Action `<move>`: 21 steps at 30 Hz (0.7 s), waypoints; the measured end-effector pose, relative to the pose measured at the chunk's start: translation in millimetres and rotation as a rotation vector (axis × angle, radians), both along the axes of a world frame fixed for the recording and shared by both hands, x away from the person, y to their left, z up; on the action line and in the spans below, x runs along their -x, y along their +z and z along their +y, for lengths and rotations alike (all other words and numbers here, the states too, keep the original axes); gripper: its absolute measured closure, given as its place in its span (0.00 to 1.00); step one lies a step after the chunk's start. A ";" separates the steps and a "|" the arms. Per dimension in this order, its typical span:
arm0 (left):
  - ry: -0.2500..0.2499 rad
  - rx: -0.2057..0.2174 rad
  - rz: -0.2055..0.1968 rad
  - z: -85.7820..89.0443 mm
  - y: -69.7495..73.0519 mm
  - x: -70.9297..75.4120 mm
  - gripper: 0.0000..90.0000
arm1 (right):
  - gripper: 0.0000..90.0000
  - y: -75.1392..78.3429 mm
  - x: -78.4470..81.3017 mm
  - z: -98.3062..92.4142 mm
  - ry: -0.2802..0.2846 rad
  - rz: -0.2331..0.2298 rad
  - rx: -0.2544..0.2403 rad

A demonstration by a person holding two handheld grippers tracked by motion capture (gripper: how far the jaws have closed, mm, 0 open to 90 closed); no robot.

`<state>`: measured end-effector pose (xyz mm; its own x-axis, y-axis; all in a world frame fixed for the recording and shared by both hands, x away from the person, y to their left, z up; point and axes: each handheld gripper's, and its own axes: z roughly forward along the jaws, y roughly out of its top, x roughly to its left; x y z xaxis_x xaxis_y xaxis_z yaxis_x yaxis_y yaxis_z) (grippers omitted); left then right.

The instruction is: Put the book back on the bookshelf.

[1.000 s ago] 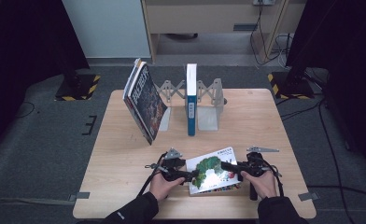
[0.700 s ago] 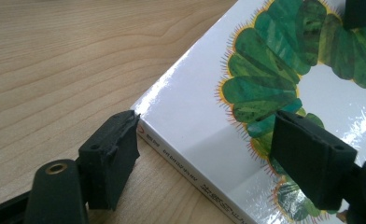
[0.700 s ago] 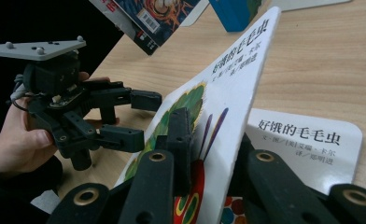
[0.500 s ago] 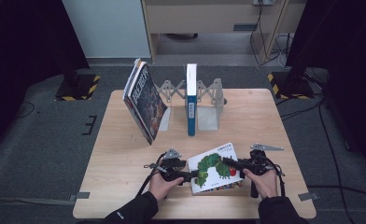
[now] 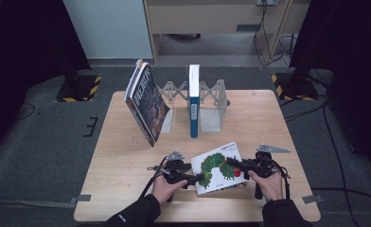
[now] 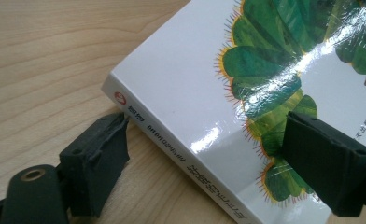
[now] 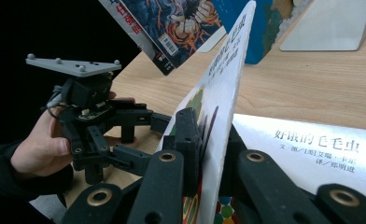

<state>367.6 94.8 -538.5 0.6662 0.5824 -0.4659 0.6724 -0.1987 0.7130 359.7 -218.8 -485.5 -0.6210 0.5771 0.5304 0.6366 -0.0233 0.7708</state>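
Note:
A white picture book (image 5: 219, 165) with a green caterpillar on its cover lies near the table's front edge. My left gripper (image 5: 200, 178) straddles the book's spine corner (image 6: 172, 135). Its jaws have just been opening: one pad (image 6: 95, 156) rests on the table beside the spine, the other (image 6: 328, 163) stands over the cover, and the book is between them. My right gripper (image 7: 209, 140) is shut on the front cover (image 7: 228, 70), which it holds up on edge above the title page (image 7: 312, 149). The left gripper (image 7: 158, 121) also shows beyond the raised cover.
At the back of the wooden table (image 5: 127, 156) stands a metal bookend rack (image 5: 209, 101) with a blue book (image 5: 193, 101) upright in it. A dark comic book (image 5: 145, 101) leans at the rack's left side. Dark floor and cables surround the table.
Both hands have kept their places. The book's cover has risen slightly at its far corner with the right gripper.

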 end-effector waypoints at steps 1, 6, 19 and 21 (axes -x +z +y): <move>-0.007 0.009 0.003 -1.1 -0.8 0.1 0.14 | 0.93 0.3 0.2 0.0 0.001 -0.001 0.001; -0.017 0.010 -0.011 -3.4 -1.7 -0.3 0.10 | 0.93 -1.0 0.1 -1.4 0.002 -0.001 -0.007; -0.006 -0.008 -0.030 -4.3 -2.0 0.0 0.16 | 0.64 -19.0 -1.1 5.4 -0.070 0.007 0.184; -0.004 -0.002 -0.027 -4.3 -2.2 -0.4 0.17 | 0.63 -21.8 -1.5 5.1 -0.079 0.015 0.191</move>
